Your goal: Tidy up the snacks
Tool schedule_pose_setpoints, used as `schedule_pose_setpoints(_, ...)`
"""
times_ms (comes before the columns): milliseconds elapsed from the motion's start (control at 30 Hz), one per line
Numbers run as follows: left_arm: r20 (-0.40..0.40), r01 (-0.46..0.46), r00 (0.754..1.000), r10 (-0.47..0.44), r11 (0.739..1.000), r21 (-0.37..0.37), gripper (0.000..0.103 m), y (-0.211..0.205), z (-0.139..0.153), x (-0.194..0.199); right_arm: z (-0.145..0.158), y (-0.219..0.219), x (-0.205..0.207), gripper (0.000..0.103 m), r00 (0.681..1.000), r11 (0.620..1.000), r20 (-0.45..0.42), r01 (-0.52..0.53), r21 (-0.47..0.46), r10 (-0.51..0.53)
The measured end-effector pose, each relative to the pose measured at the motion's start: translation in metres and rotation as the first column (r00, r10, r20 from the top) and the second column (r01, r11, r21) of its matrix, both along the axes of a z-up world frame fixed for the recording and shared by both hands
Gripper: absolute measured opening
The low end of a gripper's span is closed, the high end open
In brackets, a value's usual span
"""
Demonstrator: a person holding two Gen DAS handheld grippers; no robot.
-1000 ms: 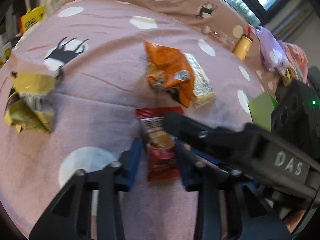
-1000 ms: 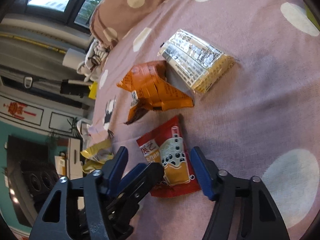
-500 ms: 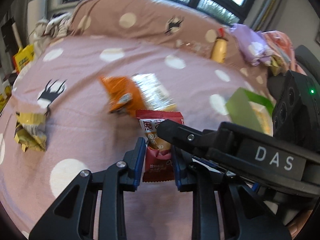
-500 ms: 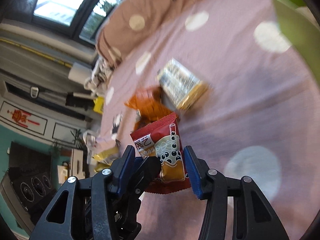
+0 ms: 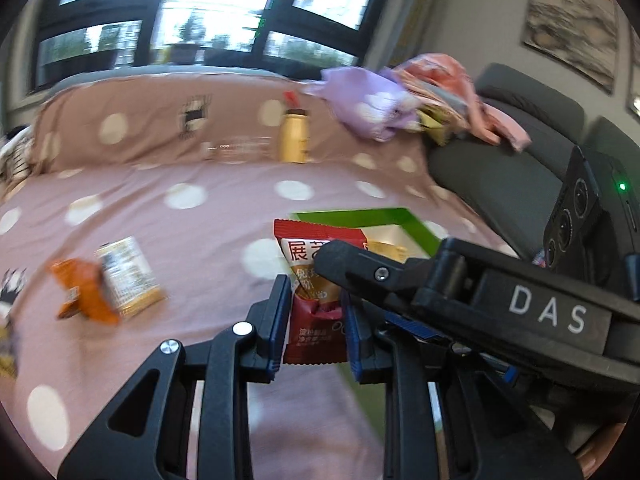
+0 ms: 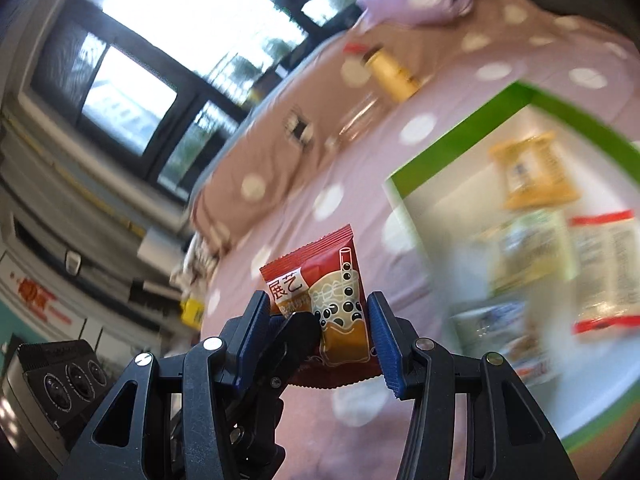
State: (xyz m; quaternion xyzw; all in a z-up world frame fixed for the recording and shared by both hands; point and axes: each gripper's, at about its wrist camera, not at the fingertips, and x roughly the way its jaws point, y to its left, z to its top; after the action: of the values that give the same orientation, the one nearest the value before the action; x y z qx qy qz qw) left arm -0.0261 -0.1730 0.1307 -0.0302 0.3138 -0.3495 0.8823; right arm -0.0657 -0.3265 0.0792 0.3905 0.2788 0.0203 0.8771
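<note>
Bright black-framed windows (image 5: 208,8), pink polka-dot bedspread (image 5: 180,216), grey sofa (image 5: 520,152), framed picture (image 5: 572,20) on pale wall

One red snack packet (image 5: 316,280) is off the bed, and two packets lie there: one orange (image 5: 82,294), one silver-and-gold (image 5: 128,278). One green box (image 6: 472,128) holds about five blurred packets; one yellow bottle (image 5: 295,136) stands behind

Packets inside the green box (image 6: 460,140) are motion-smeared, can't read any labels. Box's right side is cut off by the frame edge. Red snack packet (image 5: 316,320) is half hidden behind the other tool's black finger, so its print's only partly legible.
</note>
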Motion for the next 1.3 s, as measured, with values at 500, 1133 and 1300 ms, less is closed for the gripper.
schedule_pose_setpoints(500,-0.093,0.219,0.973,-0.212,0.973,0.073,0.023,-0.081,-0.021,0.009,-0.021,-0.061,-0.021,0.053,0.970,0.973,-0.090,0.229,0.029,-0.226)
schedule_pose_setpoints(1133,-0.166,0.228,0.962,-0.217,0.972,0.055,0.024,-0.089,-0.033,0.005,-0.027,-0.065,-0.022,0.053,0.940,0.953,-0.158,0.301,-0.029,-0.301)
schedule_pose_setpoints(1300,-0.169,0.175,0.970,-0.173,0.985,-0.005,0.034,-0.063,-0.021,0.011,-0.021,-0.063,-0.025,0.053,0.937,0.947,-0.133,0.319,-0.045,-0.322)
